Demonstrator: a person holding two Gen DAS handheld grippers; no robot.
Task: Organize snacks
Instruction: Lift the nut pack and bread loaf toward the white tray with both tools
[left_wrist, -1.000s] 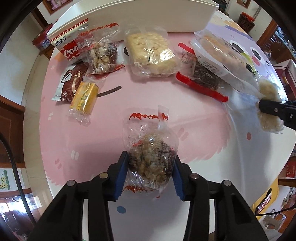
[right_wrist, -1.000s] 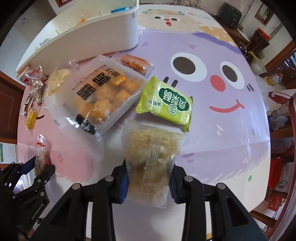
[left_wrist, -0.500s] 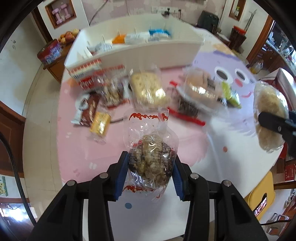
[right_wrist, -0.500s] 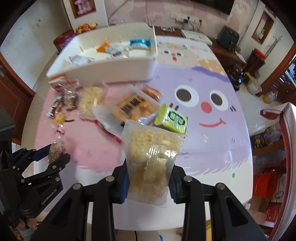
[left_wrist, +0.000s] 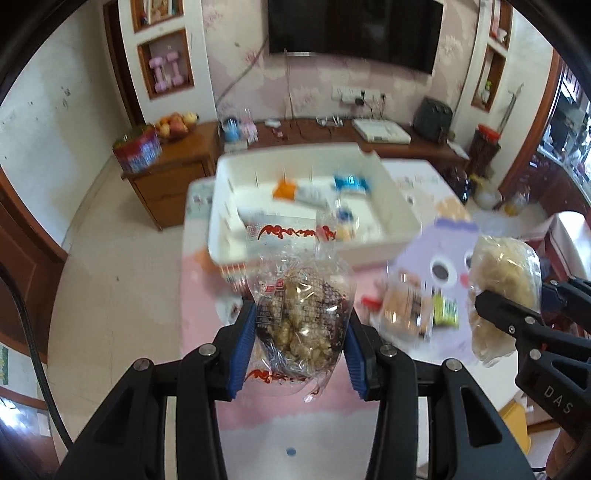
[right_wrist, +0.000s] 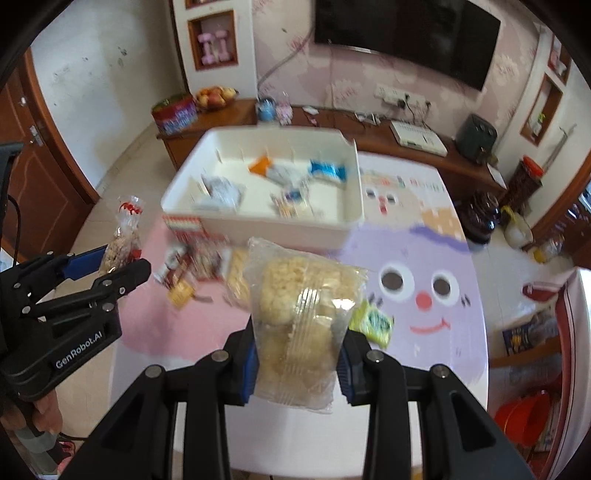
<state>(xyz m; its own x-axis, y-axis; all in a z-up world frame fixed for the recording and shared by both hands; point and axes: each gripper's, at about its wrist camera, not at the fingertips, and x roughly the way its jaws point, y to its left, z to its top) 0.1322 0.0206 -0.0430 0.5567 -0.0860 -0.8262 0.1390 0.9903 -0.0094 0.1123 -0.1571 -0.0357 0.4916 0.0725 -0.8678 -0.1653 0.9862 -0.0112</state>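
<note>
So both grippers have a snack each, held up in the air over the counter (right_wrist: 424, 229). The left gripper (left_wrist: 301, 349) has its blue fingers (left_wrist: 242, 350) clamped on a clear bag of brown crunchy clusters (left_wrist: 301, 317). The pads press on the lower half of the bag from both sides, with the clusters sitting right between them. The bag's top, with red print on it, sticks up well past the fingertips, and a bit of crinkled plastic hangs below.

The right gripper (right_wrist: 297, 363) is closed on a clear pack of pale puffed rice cakes (right_wrist: 303, 314). Same deal: the pads squeeze the bottom part of the pack on either side, and most of it stands up above the fingers.

Beyond both, at the far end of the counter, sits a white divided bin (right_wrist: 258, 218) with a few wrapped snacks already in its compartments, including an orange one and a blue one, though everything there is pretty blurred. More snack packs lie scattered on the pink part of the mat in front of the bin, and a green packet (right_wrist: 373, 323) lies just behind the rice cake pack in the right wrist view.
</note>
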